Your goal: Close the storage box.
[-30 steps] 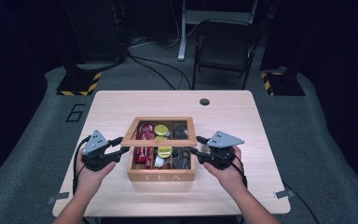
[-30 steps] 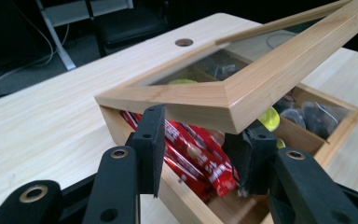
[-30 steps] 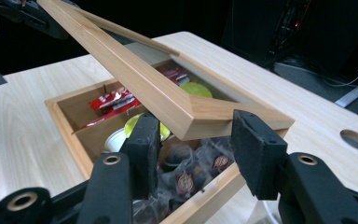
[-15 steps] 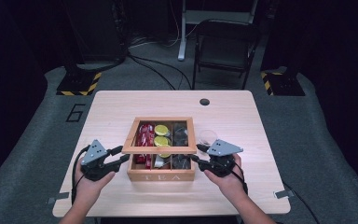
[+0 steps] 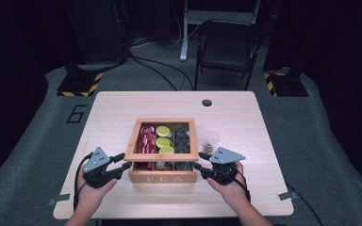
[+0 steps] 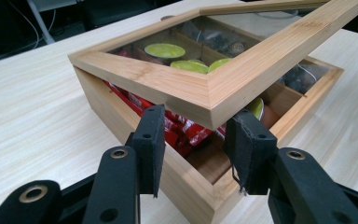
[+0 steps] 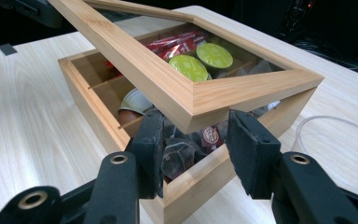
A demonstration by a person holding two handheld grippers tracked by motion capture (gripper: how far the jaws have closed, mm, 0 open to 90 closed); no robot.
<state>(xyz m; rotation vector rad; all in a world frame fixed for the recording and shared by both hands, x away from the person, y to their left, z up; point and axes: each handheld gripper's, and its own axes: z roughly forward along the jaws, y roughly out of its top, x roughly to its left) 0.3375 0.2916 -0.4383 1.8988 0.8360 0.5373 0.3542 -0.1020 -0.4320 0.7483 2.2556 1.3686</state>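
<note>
The wooden surface (image 5: 122, 108) carries a wooden tea box (image 5: 162, 172) near its front middle, marked TEA on its front wall. Its glass-paned lid (image 5: 161, 123) hangs tilted above the box, raised at the front and apart from the front wall. The left tool (image 5: 119, 165) sits at the lid's front left corner (image 6: 214, 100), which lies between its two black jaws; the pads stand just beside the frame and whether they press it I cannot tell. The right tool (image 5: 199, 168) meets the front right corner (image 7: 200, 105) the same way, its grip equally unclear. Inside lie red packets (image 6: 182, 133), green-topped capsules (image 7: 191, 67) and dark tea sachets (image 7: 177, 156). A clear cup (image 5: 210, 140) stands just right of the box.
</note>
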